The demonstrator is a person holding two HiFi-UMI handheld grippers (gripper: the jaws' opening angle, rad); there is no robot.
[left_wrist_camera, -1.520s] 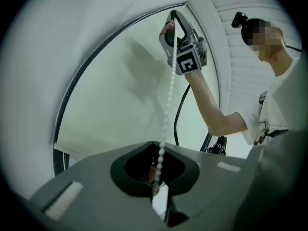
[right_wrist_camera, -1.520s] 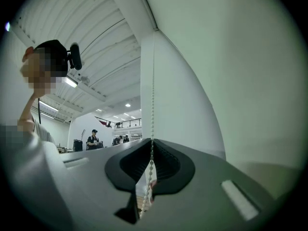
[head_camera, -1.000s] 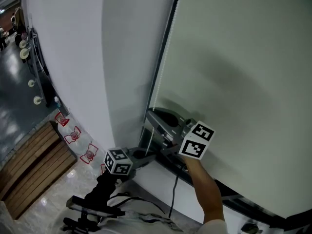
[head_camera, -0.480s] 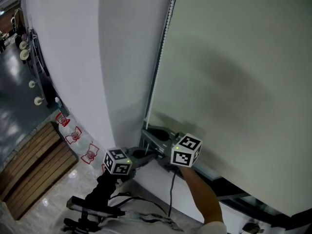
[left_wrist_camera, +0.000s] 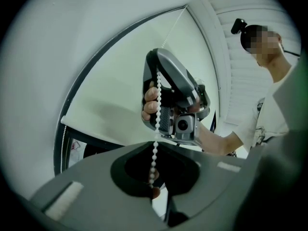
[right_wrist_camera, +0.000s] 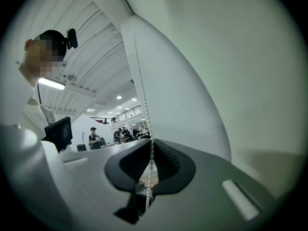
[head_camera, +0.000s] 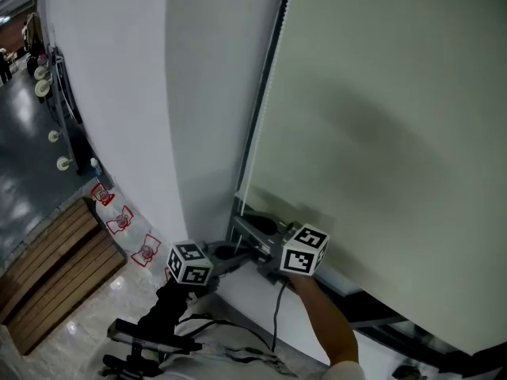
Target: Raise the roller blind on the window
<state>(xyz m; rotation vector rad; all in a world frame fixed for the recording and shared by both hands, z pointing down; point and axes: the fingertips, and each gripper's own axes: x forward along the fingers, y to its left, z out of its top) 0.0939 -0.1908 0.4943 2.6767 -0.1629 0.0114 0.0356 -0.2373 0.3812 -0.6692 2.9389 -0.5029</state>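
Observation:
The pale green roller blind (head_camera: 380, 133) covers the window. Its white bead chain (head_camera: 273, 50) hangs down the blind's left edge. Low by the sill, my left gripper (head_camera: 250, 252) points level and is shut on the chain (left_wrist_camera: 155, 148), which runs straight into its closed jaws (left_wrist_camera: 154, 189). My right gripper (head_camera: 240, 223) sits just above it and faces it. Its jaws (right_wrist_camera: 147, 198) are nearly closed on the chain (right_wrist_camera: 142, 105) and have just been easing open, with the chain still between them.
A white wall (head_camera: 119, 93) stands left of the dark window frame (head_camera: 255, 145). The white sill (head_camera: 253, 299) lies under both grippers. A black stand (head_camera: 150, 335) and wooden flooring (head_camera: 55, 267) are below left. Several people (right_wrist_camera: 94, 138) stand far off in a hall.
My right gripper has come down along the chain, close above the left one, mostly in the first half second. The left gripper has stayed put.

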